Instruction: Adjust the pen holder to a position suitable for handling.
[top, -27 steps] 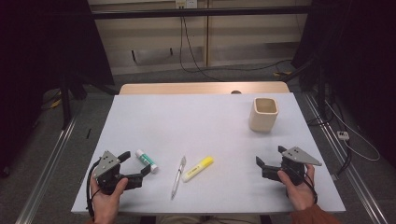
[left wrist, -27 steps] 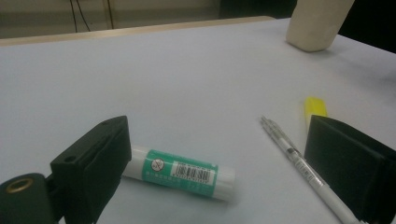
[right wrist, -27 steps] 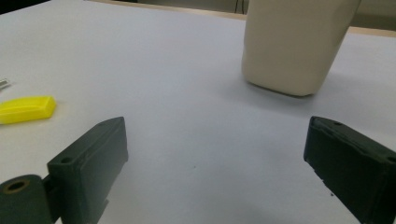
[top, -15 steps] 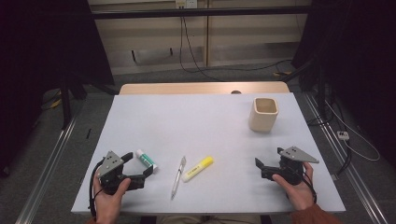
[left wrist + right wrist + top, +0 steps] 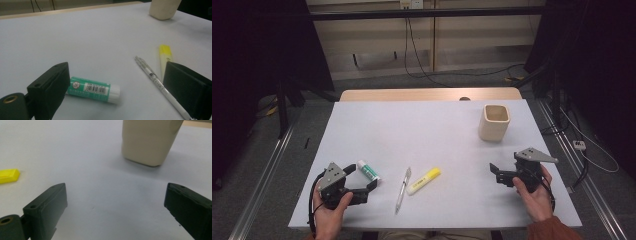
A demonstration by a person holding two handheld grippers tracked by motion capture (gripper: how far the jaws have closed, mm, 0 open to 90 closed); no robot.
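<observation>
The left gripper [image 5: 371,186] rests low at the near left corner of the table [image 5: 422,125], held in the person's left hand [image 5: 331,212]. Its jaws stand wide apart with nothing clamped between them. In the left gripper view [image 5: 116,82] a glue stick [image 5: 93,89] with a green label and a white cap lies flat on the table between the jaws, its green end just beside the left one; whether they touch I cannot tell. In the high view the glue stick [image 5: 368,171] lies just beyond the jaw tips. A clear pen [image 5: 402,189] lies to its right, and a yellow marker [image 5: 423,180] lies just beside the pen, slanted up toward the right. In the left gripper view the pen [image 5: 155,80] runs down toward the right jaw, and the marker [image 5: 165,56] goes behind that jaw.

The right gripper [image 5: 496,173] sits near the right edge of the table in the right hand [image 5: 534,195], jaws also spread wide and empty, pointing left. A beige cup [image 5: 494,121] stands upright farther back, well apart from it. In the right gripper view [image 5: 116,202] the cup [image 5: 147,140] stands ahead of the bare table between the jaws.
</observation>
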